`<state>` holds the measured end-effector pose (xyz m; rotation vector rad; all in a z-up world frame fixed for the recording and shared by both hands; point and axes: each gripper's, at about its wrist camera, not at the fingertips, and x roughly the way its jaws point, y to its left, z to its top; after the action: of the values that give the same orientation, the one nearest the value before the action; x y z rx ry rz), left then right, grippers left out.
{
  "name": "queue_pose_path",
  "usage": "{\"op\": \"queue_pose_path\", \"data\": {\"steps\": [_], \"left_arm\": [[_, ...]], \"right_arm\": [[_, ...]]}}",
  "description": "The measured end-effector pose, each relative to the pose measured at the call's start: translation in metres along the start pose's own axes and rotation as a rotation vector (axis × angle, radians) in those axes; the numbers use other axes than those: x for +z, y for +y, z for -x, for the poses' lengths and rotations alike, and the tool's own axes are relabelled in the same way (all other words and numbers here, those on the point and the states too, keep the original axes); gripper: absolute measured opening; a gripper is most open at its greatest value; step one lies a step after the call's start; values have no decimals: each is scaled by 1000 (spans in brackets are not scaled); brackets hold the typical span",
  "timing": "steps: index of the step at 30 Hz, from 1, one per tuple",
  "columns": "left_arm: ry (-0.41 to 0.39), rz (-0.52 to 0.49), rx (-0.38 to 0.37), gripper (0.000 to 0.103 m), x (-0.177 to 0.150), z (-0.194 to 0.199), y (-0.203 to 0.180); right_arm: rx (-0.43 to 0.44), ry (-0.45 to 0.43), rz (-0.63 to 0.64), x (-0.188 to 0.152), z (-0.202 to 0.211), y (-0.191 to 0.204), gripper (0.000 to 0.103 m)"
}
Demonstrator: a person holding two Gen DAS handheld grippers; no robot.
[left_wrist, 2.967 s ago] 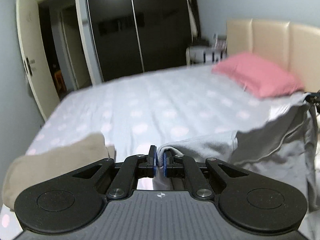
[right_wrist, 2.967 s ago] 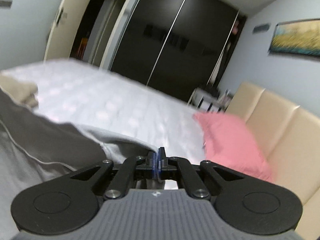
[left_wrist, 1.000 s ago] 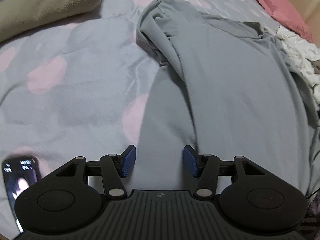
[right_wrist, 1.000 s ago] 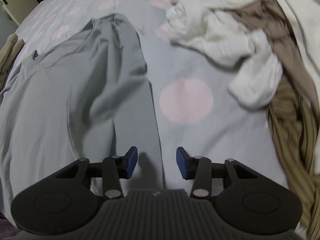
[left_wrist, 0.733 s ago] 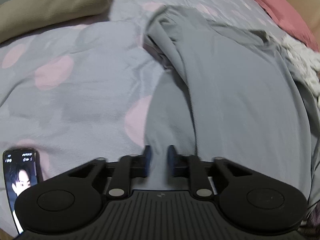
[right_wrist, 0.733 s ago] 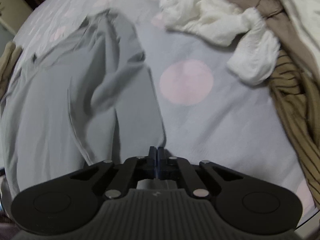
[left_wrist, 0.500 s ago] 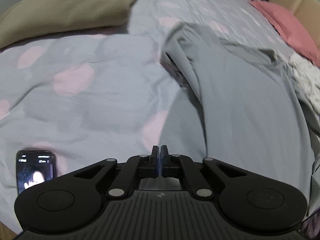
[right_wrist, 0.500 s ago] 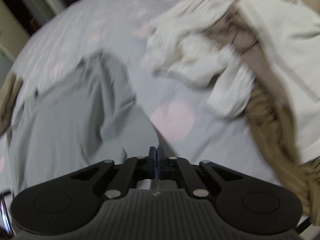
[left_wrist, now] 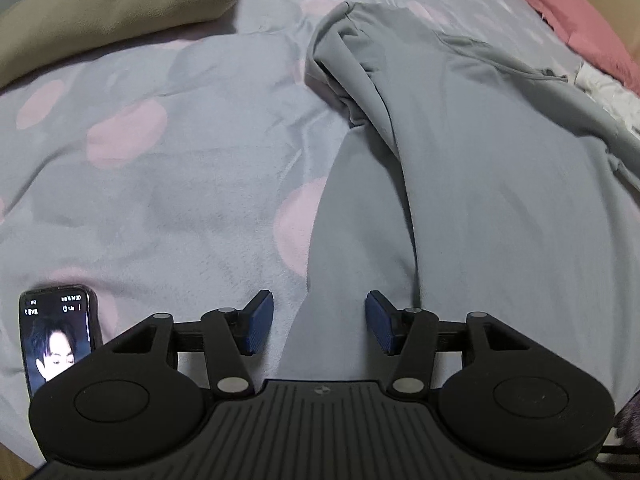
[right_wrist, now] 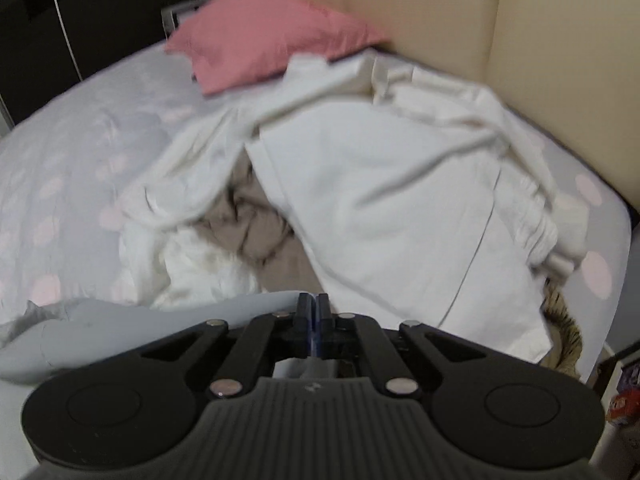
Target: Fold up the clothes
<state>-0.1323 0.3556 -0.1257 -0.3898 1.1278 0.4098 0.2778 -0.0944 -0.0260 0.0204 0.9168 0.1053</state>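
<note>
Left gripper [left_wrist: 319,322] fingers spread wide, empty, straddling grey shirt [left_wrist: 500,184] hem on bed [left_wrist: 160,184]; right gripper [right_wrist: 313,320] pinched shut on shirt edge, lifted; I judged fold underway.

Grey shirt [left_wrist: 480,168]; pink-spotted grey bedsheet [left_wrist: 180,184]; pink pillow [right_wrist: 264,40]

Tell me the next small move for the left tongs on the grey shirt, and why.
Probably close the left tongs on the grey shirt hem. They stand open with the hem's edge lying between the pads, while the right tongs are already shut on grey fabric, so pinching here would likely let both lift the hem together.
</note>
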Motion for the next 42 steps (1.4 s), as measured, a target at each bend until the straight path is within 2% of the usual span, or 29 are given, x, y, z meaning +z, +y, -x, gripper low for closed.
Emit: {"op": "queue_pose_path", "data": {"steps": [2, 3, 4, 5, 6, 9, 12, 17, 20, 23, 27, 31, 33, 35, 37, 42], "left_arm": [[-2, -11, 9, 34, 0, 0, -3], [-4, -18, -2, 17, 0, 1, -6], [-9, -26, 1, 13, 0, 2, -9], [-14, -34, 8, 10, 0, 3, -13], [-23, -44, 13, 3, 0, 4, -15], [-48, -21, 2, 2, 3, 13, -12], [-95, 53, -17, 2, 13, 33, 4], [-213, 151, -3, 2, 37, 81, 39], [-261, 199, 48, 1, 58, 105, 65], [-289, 240, 129, 1, 79, 124, 96], [-279, 320, 222, 1, 94, 124, 139], [-208, 382, 329, 2, 100, 95, 168], [-176, 425, 327, 6, 102, 83, 172], [-179, 404, 297, 10, 113, 76, 164], [-205, 320, 246, 13, 127, 67, 142], [-277, 94, 113, 25, 165, 45, 81]], "right_arm": [[16, 4, -8, -6, 0, 3, 12], [25, -4, -8, -8, 2, 6, 18], [32, -19, 7, -10, 5, 11, 31], [38, -40, 37, -11, 11, 18, 39], [43, -60, 66, -12, 17, 25, 39], [64, -116, 141, -15, 32, 43, 42], [101, -140, 178, -17, 40, 55, 52], [131, -104, 212, -22, 32, 68, 54], [152, -85, 223, -21, 28, 75, 54], [176, -61, 232, -19, 24, 82, 54], [200, -17, 253, -15, 16, 95, 54], [209, 35, 294, -9, 0, 112, 54], [211, 63, 322, -5, -9, 121, 54], [219, 87, 342, 0, -16, 131, 54], [243, 103, 354, 5, -24, 142, 54], [406, 138, 430, 12, -49, 182, 53]]}}
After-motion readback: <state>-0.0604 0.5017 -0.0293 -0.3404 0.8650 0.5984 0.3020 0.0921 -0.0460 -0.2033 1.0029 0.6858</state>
